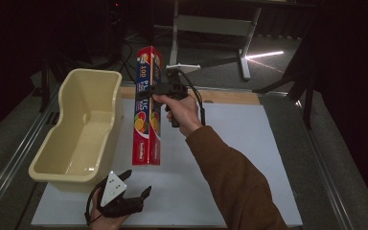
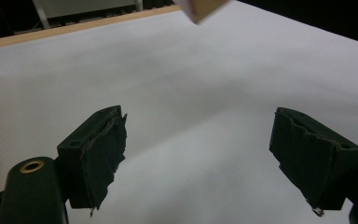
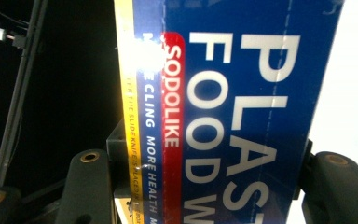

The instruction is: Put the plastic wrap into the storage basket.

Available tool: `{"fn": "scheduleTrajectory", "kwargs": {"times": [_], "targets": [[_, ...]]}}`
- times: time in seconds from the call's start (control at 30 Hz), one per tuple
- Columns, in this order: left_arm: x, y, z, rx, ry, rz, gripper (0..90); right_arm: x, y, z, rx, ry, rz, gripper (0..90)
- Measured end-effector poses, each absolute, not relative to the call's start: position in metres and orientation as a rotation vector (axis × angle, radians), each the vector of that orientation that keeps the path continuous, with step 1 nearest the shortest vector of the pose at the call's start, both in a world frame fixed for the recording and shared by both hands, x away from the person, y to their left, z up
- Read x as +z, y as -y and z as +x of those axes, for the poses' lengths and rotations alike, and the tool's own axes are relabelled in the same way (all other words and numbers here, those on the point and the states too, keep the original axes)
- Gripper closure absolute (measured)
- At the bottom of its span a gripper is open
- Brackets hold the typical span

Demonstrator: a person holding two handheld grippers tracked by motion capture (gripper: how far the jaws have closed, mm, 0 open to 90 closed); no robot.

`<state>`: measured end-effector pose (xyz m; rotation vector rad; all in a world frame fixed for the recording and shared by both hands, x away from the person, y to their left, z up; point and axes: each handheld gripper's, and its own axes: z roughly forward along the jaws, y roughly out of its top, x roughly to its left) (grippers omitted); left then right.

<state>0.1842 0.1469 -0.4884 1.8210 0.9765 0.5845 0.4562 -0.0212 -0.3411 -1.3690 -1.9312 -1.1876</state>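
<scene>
Dark room, grey floor, a white desk frame (image 1: 211, 24) behind.

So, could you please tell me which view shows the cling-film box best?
The high view: the whole box hangs upright in the right claw beside the tub. The right gripper view shows only lettering close up; the left gripper view catches one corner.

You have one cream plastic tub (image 1: 84, 129) on the worktop (image 1: 249, 158), and it serves as your landmark. Just to the right of the tub stands one long box of plastic food wrap (image 1: 148, 108), upright, red and blue. You are working with two tools: the right tool (image 1: 165, 88) beside the box, right of the tub, and the left tool (image 1: 124, 194) just below the tub's near corner.
</scene>
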Motion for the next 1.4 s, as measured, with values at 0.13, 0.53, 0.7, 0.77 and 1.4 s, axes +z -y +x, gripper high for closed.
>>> {"fn": "scheduleTrajectory", "kwargs": {"times": [0.13, 0.53, 0.7, 0.77, 1.4], "targets": [[-0.489, -0.147, 0.184, 0.586, -0.975, 1.821, 18.1, -0.337, 0.010, 0.456, -1.190, 1.942, -1.353, 40.4], [-0.489, -0.147, 0.184, 0.587, -0.977, 1.813, 18.0, -0.328, -0.025, 0.455, -1.240, 1.949, -1.304, 40.4], [-0.489, -0.149, 0.184, 0.584, -0.983, 1.806, 18.0, -0.332, -0.039, 0.458, -1.230, 1.922, -1.314, 40.4], [-0.489, -0.149, 0.184, 0.585, -0.984, 1.804, 18.0, -0.333, -0.044, 0.459, -1.233, 1.907, -1.316, 40.4], [-0.488, -0.149, 0.182, 0.593, -0.974, 1.805, 17.8, -0.342, -0.066, 0.458, -1.246, 1.778, -1.340, 40.3]]}}
